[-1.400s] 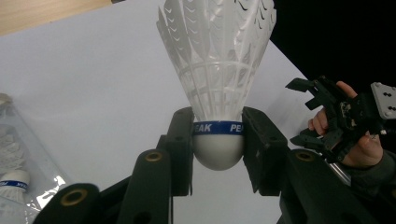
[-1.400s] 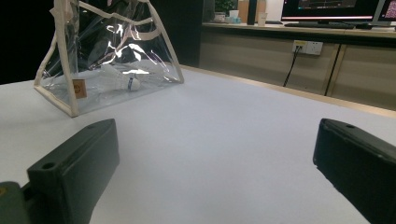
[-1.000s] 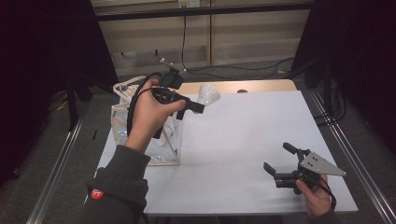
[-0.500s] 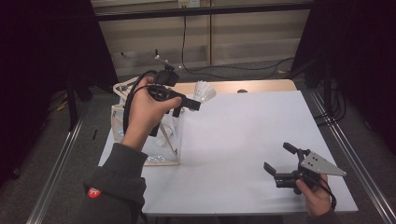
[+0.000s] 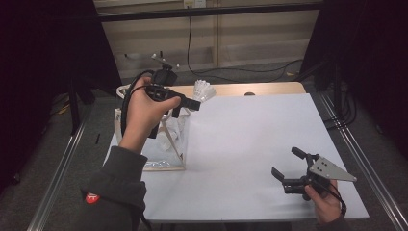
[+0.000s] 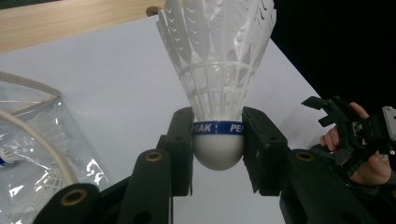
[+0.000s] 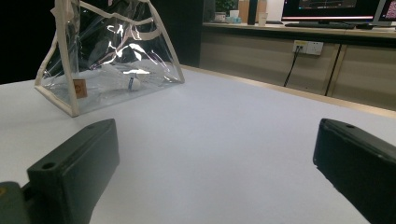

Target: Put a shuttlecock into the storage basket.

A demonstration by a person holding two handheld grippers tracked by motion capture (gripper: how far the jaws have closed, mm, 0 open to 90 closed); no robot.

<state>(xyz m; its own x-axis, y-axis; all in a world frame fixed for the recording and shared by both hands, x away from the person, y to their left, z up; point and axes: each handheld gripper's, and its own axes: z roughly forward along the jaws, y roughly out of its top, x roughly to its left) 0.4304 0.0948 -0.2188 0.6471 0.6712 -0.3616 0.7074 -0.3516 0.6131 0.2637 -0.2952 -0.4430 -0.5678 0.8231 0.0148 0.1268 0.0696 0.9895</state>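
At the left edge of the white table [image 5: 250,144] stands a clear plastic bag [image 5: 166,144] with pale trim, more shuttlecocks [image 7: 126,77] lying inside it. Above the bag, the left gripper [image 5: 192,103] is raised off the table, its jaws clamped on the rounded cork base of a white feathered shuttlecock [image 6: 218,88], feathers pointing away. Far to the right, near the table's front corner, the right gripper [image 5: 288,166] sits low over the surface, jaws spread wide with nothing between them.
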